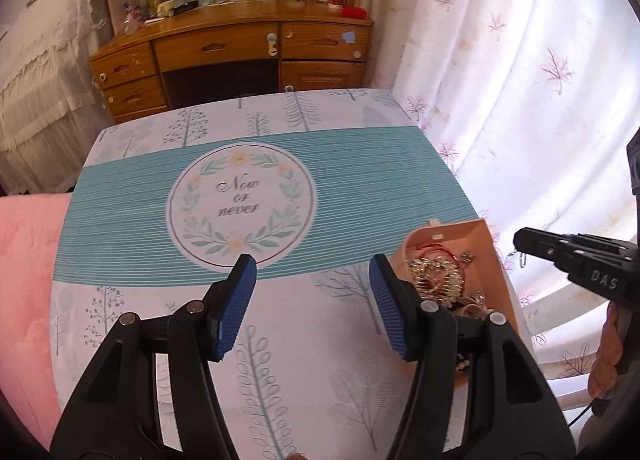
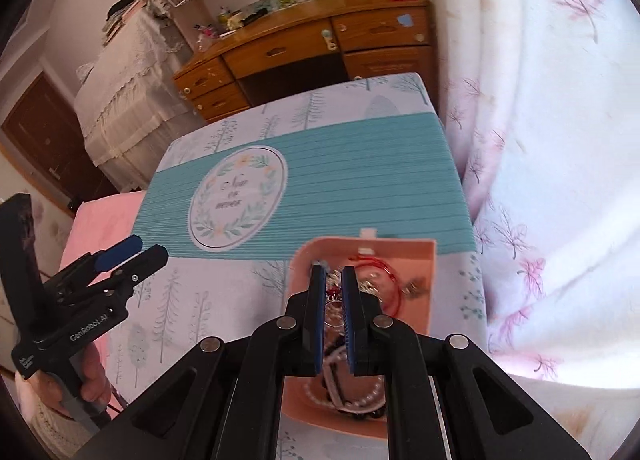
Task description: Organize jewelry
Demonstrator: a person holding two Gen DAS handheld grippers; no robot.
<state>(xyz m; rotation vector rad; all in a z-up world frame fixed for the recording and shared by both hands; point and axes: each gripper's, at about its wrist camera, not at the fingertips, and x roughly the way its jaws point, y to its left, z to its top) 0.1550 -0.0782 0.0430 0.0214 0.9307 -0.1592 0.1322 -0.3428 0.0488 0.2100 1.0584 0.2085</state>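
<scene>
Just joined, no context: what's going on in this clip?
A person holds tongs in each hand over a teal-and-white printed table cover. The right tongs, nearly closed, reach into a pink open cardboard box of tangled jewelry, around a small red-beaded piece; whether they grip it is unclear. The left tongs hang open beside the box, holding nothing.

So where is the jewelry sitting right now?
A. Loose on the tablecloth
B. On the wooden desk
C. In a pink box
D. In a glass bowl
C: the jewelry, including a red cord and pearls, lies piled inside the open pink box, under the right tool.
</scene>
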